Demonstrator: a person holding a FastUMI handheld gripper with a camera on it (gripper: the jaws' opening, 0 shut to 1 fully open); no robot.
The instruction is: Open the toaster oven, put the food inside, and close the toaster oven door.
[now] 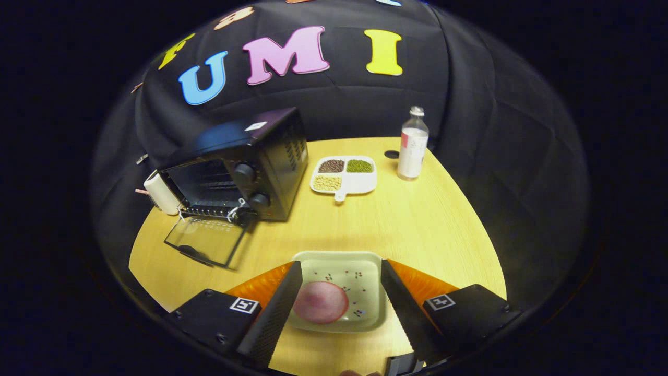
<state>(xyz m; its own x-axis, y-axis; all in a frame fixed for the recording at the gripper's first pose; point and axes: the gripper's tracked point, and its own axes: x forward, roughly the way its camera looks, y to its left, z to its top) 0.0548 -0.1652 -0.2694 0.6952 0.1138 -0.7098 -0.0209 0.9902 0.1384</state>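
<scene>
In the gripper view, the hand-held gripper [342, 284] hangs above the near part of a pale wooden counter [417, 224], its two fingers spread wide and pressing on nothing. Between them lies a square, light green plate [360, 271] with small dark specks printed on it, and on that plate rests the food [320, 302], a round pinkish piece lying close beside the left finger; whether it touches the finger cannot be told.

Farther back and to the left stands the black toaster oven [245, 167], two round knobs on its front panel. Its glass door [206, 241] is dropped open and lies flat toward the near side, so the wire rack inside shows. A white cylinder [160, 193] stands against the oven's left side.

To the right of the oven, well beyond the fingers, sits a white divided tray [360, 181] with three compartments holding brown, green and pale grains. Just right of it stands an upright clear bottle [413, 143] with a pale label and a cap. A small dark disc [391, 154] lies on the counter between tray and bottle. Black cloth walls close the booth behind and on both sides of the counter.
</scene>
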